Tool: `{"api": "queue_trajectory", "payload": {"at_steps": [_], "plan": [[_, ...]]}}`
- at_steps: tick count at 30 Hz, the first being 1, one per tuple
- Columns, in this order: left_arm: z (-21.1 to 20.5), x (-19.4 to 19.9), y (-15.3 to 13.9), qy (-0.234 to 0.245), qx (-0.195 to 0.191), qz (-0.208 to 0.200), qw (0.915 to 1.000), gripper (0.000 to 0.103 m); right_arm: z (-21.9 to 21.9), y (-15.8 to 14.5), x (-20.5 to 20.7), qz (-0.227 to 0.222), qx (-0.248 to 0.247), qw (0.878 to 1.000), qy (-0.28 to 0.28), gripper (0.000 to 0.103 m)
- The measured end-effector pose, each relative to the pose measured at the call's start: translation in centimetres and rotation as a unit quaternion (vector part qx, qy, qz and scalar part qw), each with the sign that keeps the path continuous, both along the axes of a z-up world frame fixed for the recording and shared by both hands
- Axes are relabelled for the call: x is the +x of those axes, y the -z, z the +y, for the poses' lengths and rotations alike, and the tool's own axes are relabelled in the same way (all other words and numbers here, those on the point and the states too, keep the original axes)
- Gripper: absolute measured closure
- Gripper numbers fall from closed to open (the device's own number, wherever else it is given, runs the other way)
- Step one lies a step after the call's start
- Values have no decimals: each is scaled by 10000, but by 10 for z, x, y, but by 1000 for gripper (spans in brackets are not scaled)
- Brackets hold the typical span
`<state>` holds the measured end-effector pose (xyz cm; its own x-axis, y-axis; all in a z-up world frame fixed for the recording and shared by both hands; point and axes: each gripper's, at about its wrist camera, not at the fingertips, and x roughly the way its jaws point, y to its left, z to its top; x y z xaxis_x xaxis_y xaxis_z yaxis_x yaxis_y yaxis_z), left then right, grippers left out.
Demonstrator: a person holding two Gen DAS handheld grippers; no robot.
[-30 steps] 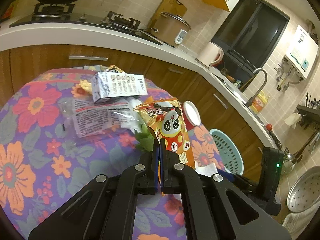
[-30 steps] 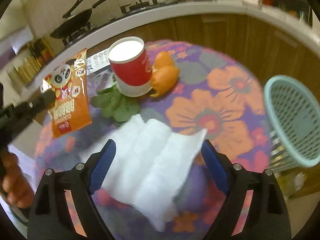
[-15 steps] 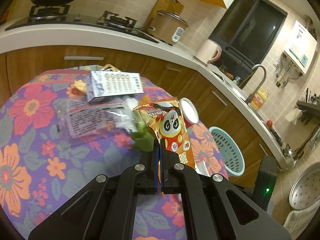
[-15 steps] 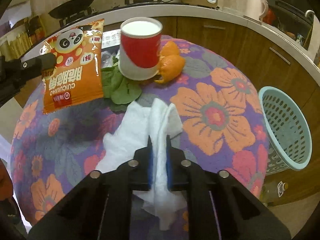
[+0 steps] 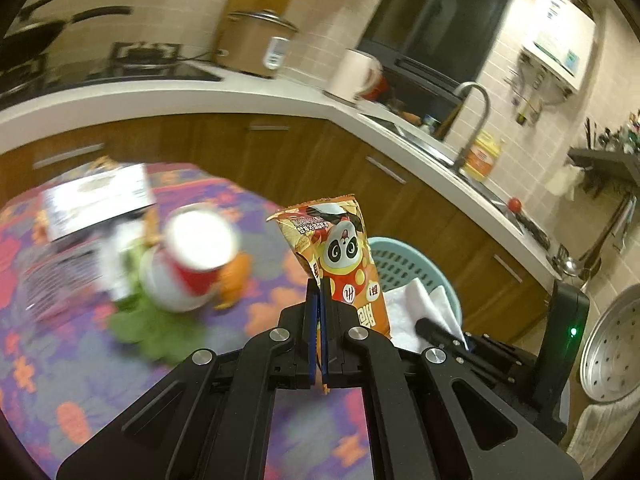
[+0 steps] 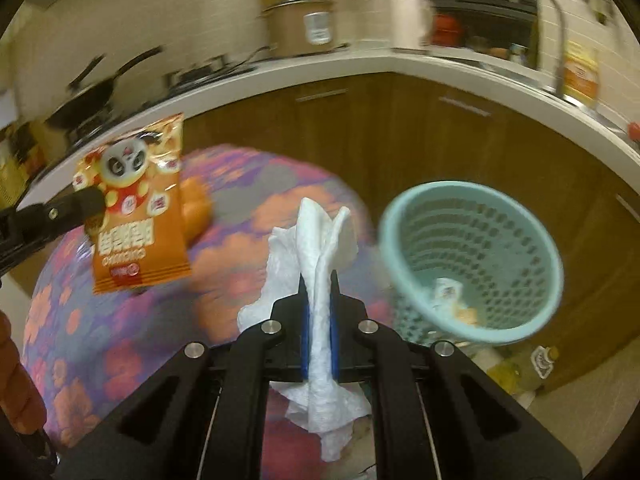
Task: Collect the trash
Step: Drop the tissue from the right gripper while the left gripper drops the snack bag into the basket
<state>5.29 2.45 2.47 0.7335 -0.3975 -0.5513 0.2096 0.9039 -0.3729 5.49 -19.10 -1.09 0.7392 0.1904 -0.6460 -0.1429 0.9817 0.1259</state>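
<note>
My left gripper (image 5: 319, 308) is shut on the lower edge of an orange panda snack bag (image 5: 344, 256), held upright above the flowered table (image 5: 80, 380). The same snack bag (image 6: 136, 208) hangs at the left of the right wrist view. My right gripper (image 6: 319, 312) is shut on a crumpled white paper towel (image 6: 316, 248), lifted off the table. A light blue mesh basket (image 6: 472, 256) stands on the floor to the right, with a few scraps inside. In the left wrist view the basket (image 5: 404, 264) sits behind the bag, with the paper towel (image 5: 416, 308) in front of it.
On the table remain a red and white paper cup (image 5: 192, 260), orange peel (image 5: 236, 276), green leaves (image 5: 156, 328), a clear wrapper and a white carton (image 5: 96, 200). A wooden counter (image 6: 400, 128) with stove, rice cooker and sink curves behind. A plastic bottle (image 6: 524, 368) lies by the basket.
The right gripper shut on the paper towel and lifted it off the table toward the basket. The left gripper carried the snack bag rightward, closer to the basket.
</note>
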Motion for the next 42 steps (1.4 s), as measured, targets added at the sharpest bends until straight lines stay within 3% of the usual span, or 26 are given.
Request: {"api": "queue_trajectory", "payload": {"at_steps": [4,15,26,32,35,37,40,41,42], "plan": [[-44,27,-1,288,-124,102,9995,103,-56,-1,18,-3,-46,9986,530,98],[-157,102,30,818,391,478,9947,103,-151,29,67,200,116,9904,1362,98],[-204,145,77,886,597,891,9903,103,-184,79,102,576,322,9865,1497,98],[-213,155,91,958,665,1055,9876,102,-187,94,114,778,434,9861,1399,97],[-216,156,92,989,676,1099,9867,97,-185,96,119,867,551,9860,1317,95],[-214,156,92,988,696,1103,9865,87,-186,98,120,912,582,9859,1273,86],[-212,156,92,934,693,1141,9866,86,-185,97,117,907,524,9862,1282,69],[-211,156,92,923,674,1154,9867,85,-185,97,115,898,532,9863,1278,60],[-208,154,91,902,653,1141,9872,81,-185,96,113,879,532,9865,1278,57]]}}
